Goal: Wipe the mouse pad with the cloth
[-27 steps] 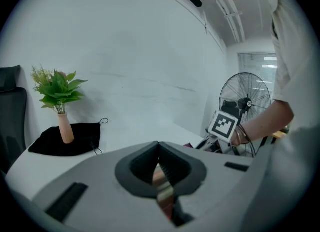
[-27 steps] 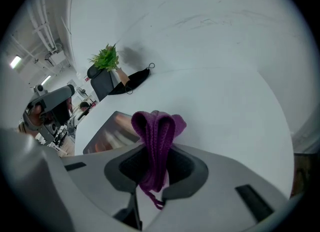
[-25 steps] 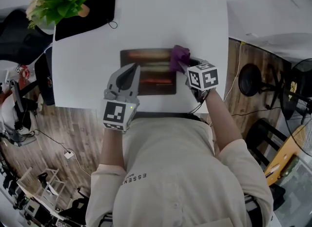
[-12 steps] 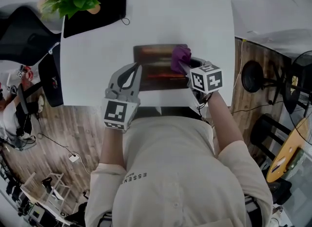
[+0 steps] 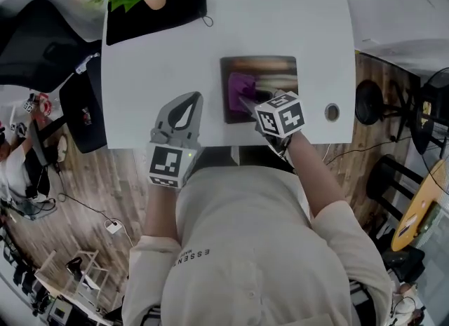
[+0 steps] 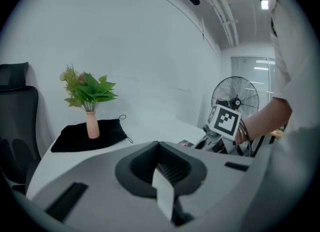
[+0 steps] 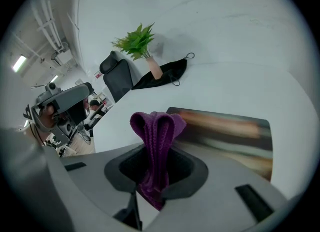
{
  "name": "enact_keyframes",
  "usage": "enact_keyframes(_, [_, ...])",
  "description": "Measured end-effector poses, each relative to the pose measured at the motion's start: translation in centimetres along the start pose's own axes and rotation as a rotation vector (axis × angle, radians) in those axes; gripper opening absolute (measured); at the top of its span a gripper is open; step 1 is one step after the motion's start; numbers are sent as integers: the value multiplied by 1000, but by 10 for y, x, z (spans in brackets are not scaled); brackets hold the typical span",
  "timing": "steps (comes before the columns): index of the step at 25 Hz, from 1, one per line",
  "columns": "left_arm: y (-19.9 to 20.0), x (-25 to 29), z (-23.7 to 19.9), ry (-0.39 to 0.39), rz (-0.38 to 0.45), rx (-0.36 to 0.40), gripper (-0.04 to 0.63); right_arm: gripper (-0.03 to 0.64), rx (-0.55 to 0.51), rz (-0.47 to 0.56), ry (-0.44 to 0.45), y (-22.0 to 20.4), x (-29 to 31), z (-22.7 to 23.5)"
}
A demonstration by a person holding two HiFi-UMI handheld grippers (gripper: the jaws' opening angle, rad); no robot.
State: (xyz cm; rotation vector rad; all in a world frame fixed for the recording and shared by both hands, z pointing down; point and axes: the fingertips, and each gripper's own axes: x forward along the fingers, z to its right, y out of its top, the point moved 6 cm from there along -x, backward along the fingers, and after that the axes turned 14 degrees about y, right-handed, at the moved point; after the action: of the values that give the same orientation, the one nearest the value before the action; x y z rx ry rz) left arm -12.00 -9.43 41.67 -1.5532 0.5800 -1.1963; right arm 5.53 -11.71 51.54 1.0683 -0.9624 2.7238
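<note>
The only words are on the person's pale shirt (image 5: 238, 247), low in the head view and a little left of the middle. The dark letters say "ESSEN". A smaller line beside them is too tiny to read.

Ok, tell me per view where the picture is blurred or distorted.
Head view: fisheye curves the white table; the dark rectangular mouse pad looks smeared. Right gripper view: black round vignette; the purple knitted cloth is sharp, the pad behind it streaky. Left gripper view: same vignette, bowed ceiling lines.
</note>
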Motion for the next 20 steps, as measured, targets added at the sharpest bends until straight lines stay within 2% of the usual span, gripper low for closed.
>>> enact_keyframes(10, [-11, 0, -24, 34, -17, -31, 2, 91, -16, -74, 30, 7, 40, -9])
enact_keyframes(20, [0, 14, 3, 41, -14, -28, 2, 91, -3, -79, 39, -1, 18, 10])
